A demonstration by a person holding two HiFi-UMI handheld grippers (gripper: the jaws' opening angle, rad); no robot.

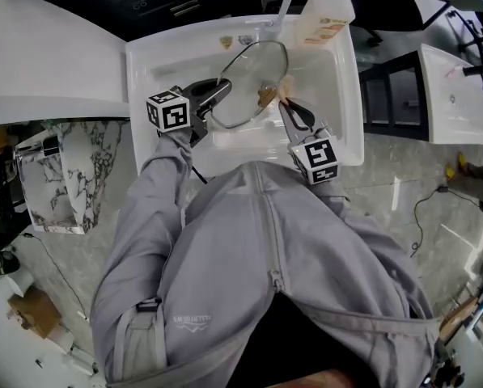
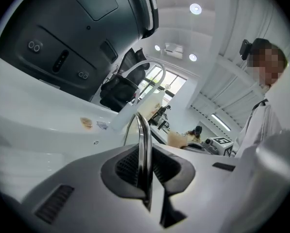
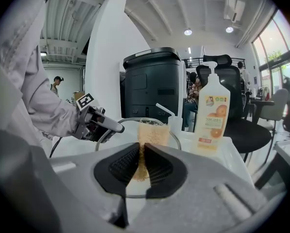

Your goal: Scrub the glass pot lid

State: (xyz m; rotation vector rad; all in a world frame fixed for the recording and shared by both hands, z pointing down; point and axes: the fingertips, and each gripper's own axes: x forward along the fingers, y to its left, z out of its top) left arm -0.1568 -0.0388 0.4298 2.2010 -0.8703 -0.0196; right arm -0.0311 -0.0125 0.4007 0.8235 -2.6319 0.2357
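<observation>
White sink [image 1: 144,67] surrounds the glass lid [image 1: 253,75], its rim clamped on edge by the fingers of the left gripper [image 1: 217,91], while the right gripper [image 1: 285,110] pinches a sponge [image 1: 267,95] against it; hard scrubbing could twist the slick rim loose.

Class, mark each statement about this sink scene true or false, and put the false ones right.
1. The left gripper is clamped on the rim of the glass pot lid. True.
2. The right gripper has nothing between its fingers. False: it grips a tan sponge.
3. A soap bottle with oranges on its label stands at the back of the white sink. True.
4. The lid lies on the marble floor beside the sink. False: it is held over the sink basin.
</observation>
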